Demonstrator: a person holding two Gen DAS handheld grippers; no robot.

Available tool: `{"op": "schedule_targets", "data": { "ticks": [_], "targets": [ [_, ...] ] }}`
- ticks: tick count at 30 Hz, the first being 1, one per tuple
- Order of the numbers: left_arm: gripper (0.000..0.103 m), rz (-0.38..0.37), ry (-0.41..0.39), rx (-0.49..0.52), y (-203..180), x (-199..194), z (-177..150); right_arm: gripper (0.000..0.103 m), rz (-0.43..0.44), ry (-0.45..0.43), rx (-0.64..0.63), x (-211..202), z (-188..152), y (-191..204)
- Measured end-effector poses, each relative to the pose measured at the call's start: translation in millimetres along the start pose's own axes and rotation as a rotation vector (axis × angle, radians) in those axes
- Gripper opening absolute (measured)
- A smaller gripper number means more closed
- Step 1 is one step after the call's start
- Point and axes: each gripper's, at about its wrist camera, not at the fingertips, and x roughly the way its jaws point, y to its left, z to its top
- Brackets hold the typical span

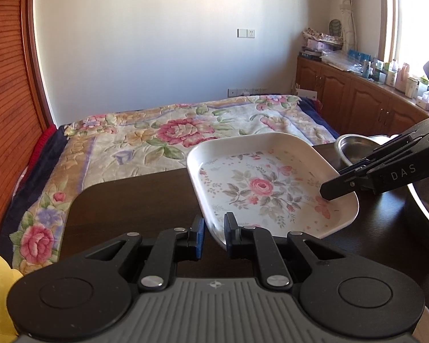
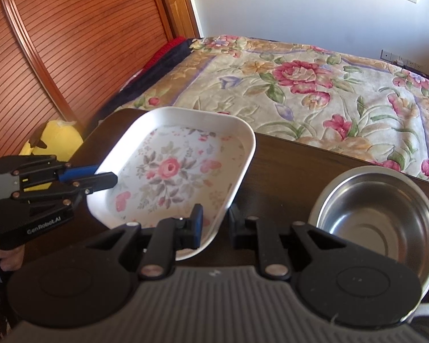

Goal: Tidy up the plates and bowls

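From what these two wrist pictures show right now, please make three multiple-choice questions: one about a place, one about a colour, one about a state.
1. Where is the steel bowl relative to the floral plate, in the right wrist view?
A. To its right on the table
B. Stacked inside it
C. On the bed

2. What colour is the big flower in the middle of the plate?
A. Blue
B. Pink
C. Yellow

3. How is the plate held?
A. Free on the table, both grippers away
B. By the left gripper alone
C. By both, the left gripper and the right gripper, each shut on a rim

Answers:
1 A: the bowl stands apart, right of the plate, on the dark table.
2 B: a pink rose sits at the centre.
3 C: each view shows fingers either side of the rim.
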Motion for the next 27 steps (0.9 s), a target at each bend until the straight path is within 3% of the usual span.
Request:
{"op": "schedule_targets", "data": {
  "ticks": [27],
  "targets": [
    [0.016, -0.005, -0.012, 0.047, -45.1, -66.2, -32.1, 0.020, 0.011, -0.044, -0.024, -61.2, -49.9, 16.3]
  ]
}}
